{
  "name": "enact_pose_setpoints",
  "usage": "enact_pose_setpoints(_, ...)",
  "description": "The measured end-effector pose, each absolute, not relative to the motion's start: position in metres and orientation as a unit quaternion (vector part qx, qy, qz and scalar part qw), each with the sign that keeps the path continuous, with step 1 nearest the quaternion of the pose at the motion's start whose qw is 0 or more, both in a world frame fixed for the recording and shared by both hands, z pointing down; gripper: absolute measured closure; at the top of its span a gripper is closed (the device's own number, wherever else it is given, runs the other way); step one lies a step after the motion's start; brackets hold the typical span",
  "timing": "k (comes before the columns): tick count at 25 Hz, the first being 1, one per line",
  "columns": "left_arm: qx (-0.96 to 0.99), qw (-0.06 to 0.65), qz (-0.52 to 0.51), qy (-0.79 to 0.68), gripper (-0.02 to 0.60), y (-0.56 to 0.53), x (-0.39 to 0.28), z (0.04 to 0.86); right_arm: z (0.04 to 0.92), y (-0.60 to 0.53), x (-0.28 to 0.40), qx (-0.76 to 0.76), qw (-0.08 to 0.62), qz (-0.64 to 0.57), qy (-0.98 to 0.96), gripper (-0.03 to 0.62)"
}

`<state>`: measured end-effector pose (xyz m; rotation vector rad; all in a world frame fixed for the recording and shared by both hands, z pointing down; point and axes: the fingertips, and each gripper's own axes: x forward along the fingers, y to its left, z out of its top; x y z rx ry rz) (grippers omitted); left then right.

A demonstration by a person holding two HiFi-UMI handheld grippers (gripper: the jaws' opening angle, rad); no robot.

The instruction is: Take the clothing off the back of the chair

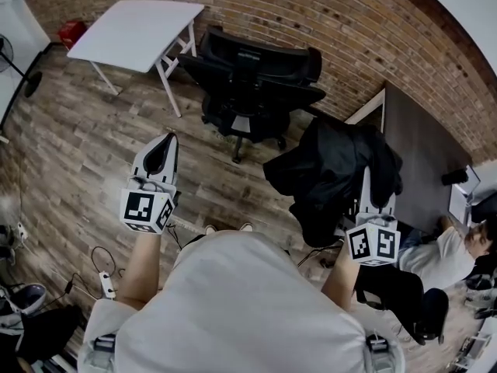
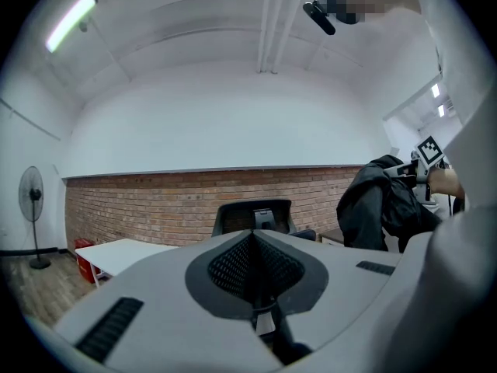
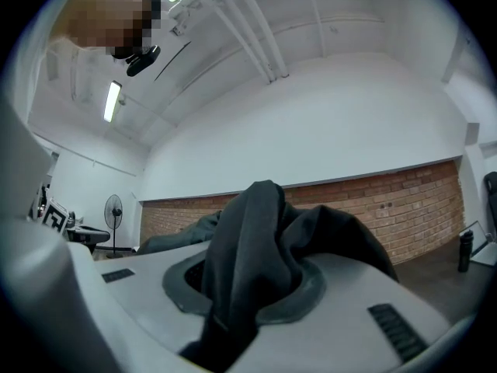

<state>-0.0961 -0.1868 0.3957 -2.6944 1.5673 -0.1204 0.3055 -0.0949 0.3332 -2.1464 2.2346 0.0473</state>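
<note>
The clothing (image 3: 256, 255) is dark, matt cloth, soft and creased into thick folds. The left gripper (image 2: 252, 266) has a smooth, matt grey plastic shell, and its dark pads (image 2: 229, 269) carry a fine dotted, rubbery-looking grain. The floor (image 1: 78, 154) is rough-grained, weathered-looking wood plank, the wall (image 1: 349, 22) is coarse red brick, and the table (image 1: 136, 26) has a smooth, matt white top.

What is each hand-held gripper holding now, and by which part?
The right hand-held gripper grips a bunched fold of the black fabric garment; which part of it cannot be told. The left hand-held gripper holds nothing.
</note>
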Motion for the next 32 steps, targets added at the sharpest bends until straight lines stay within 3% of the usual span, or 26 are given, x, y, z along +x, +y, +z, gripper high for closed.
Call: enact_pose_setpoints(32,-0.845,0.015,-0.033,0.533,0.56,-0.171,-0.126,0.394,0.338,-0.104,0.297,-0.7,-0.018,0.021,0.714,0.49)
